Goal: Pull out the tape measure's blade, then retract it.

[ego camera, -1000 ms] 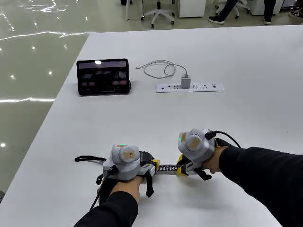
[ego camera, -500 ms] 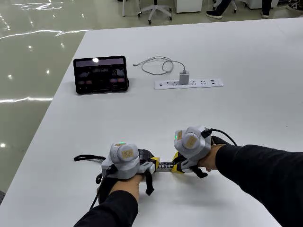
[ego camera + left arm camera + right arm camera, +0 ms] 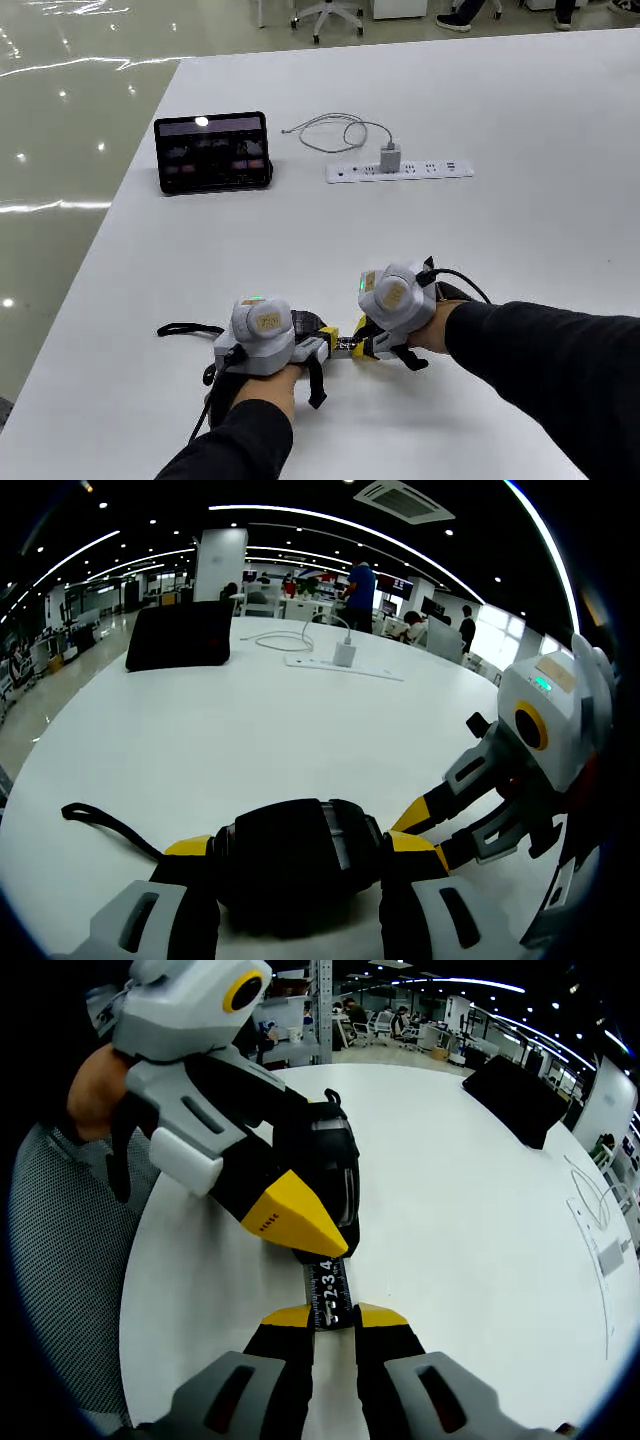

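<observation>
White bench (image 3: 450,250): our left gripper (image 3: 300,845) clamps tape measure (image 3: 325,1165), right gripper (image 3: 333,1315) pinches blade (image 3: 328,1290); blade now shorter; we judge retraction nearly done.

The right gripper (image 3: 335,1317) now sits closer to the left gripper (image 3: 300,845) than a second ago. In the head view, the gap between their yellow jaw tips has narrowed step by step to a short span. The blade (image 3: 328,1295) has shortened with it. Earlier a clear strip lay bare between the tape measure (image 3: 295,855) in the left jaws and the right jaws. Now a few printed numerals lie just ahead of the right jaws, which are clamped on the blade. The left gripper's yellow tip reaches almost to them. The person's right forearm (image 3: 540,345) has come in toward the left jaws along with its gripper.
</observation>
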Tool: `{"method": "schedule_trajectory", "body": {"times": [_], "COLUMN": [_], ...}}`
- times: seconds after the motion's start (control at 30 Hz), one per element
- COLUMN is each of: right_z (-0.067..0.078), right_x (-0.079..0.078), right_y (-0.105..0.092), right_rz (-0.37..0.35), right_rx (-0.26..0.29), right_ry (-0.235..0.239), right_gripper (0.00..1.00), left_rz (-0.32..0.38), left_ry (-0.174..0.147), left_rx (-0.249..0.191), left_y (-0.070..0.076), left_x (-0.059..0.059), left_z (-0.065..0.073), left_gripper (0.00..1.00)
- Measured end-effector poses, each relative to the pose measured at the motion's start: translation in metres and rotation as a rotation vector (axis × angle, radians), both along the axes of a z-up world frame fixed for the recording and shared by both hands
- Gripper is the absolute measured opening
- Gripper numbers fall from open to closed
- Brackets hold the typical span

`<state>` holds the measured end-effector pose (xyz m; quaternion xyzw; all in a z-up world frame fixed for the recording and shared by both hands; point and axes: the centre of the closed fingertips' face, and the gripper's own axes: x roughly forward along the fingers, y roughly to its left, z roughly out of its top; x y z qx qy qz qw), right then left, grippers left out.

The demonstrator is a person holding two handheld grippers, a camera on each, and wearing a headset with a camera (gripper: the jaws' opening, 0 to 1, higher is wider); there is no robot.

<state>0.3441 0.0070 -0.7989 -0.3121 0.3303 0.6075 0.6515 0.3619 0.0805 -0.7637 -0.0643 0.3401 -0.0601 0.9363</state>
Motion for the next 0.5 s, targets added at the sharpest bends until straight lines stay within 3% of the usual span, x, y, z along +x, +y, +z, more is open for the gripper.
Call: {"method": "schedule_trajectory", "body": {"times": [0.5], "right_z": [0.002], "right_x": [-0.001], "right_y": [0.017], "right_rz": [0.015], "right_rx": [0.022], "right_ry": [-0.005], "right_gripper": [0.10], "left_rz": [-0.001], "left_ry": [0.010], "left_rx": [-0.026], "left_y": [0.001], "left_x": [0.001], "left_z": [0.000], "left_gripper": [0.60]}}
